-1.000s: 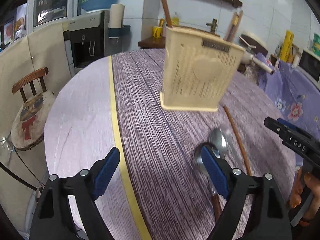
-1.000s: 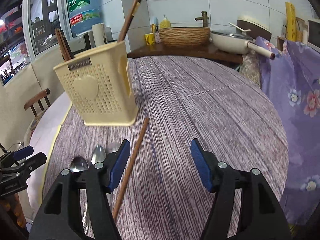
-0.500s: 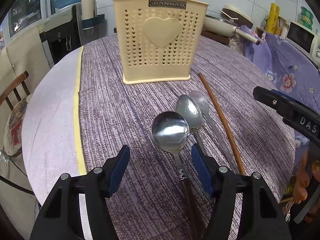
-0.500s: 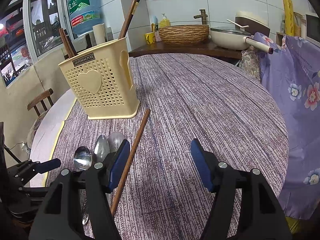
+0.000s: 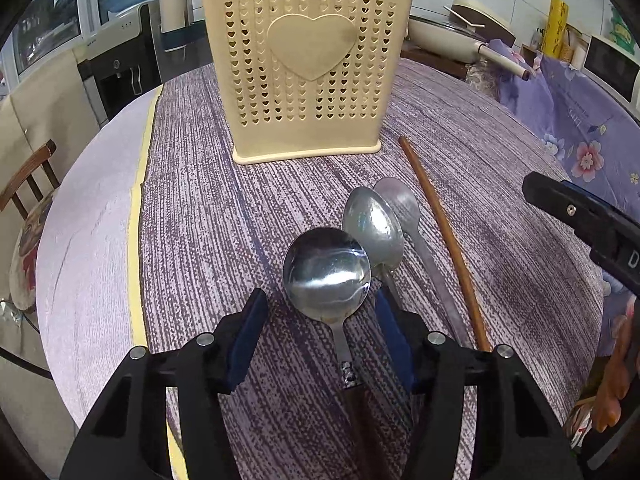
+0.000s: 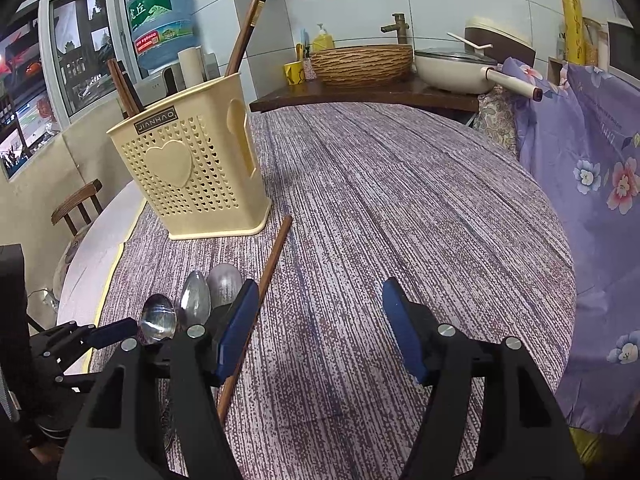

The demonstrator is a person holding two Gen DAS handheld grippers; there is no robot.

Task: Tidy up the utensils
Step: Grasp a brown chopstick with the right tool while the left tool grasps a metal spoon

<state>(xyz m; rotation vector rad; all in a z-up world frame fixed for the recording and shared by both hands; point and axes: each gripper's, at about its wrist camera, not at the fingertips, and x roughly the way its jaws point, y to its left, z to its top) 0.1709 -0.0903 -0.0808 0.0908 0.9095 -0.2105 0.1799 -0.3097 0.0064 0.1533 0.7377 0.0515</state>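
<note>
**Left claw lined up on the round spoon**

Left wrist view: Left gripper (image 5: 320, 338) open, blue pads either side of the neck of the round-bowled steel spoon with dark wooden handle (image 5: 326, 274), lower centre of frame. Closer and lower than a second ago, when the same spoon sat half hidden behind the right pad and the holder looked tilted and blurred; now squared up, so probably the grasp comes next. No contact with the pads visible. Two oval steel spoons (image 5: 374, 230) overlapping just right of it, a long brown wooden chopstick (image 5: 440, 220) further right. Cream perforated plastic utensil holder with a heart emblem (image 5: 308, 72) upright at top centre, stick ends poking out, cropped by the frame. Spoon handle vanishing under the gripper body; length unknowable.

Right wrist view: Right gripper (image 6: 316, 324) open, nothing between the pads, above the purple woven tablecloth (image 6: 400, 220), barely shifted from before. Chopstick running under its left pad, lower end hidden. Spoons at lower left partly masked by gripper bodies. Holder at upper left, well apart from both claws; contents beyond a few brown sticks unclear.
</note>
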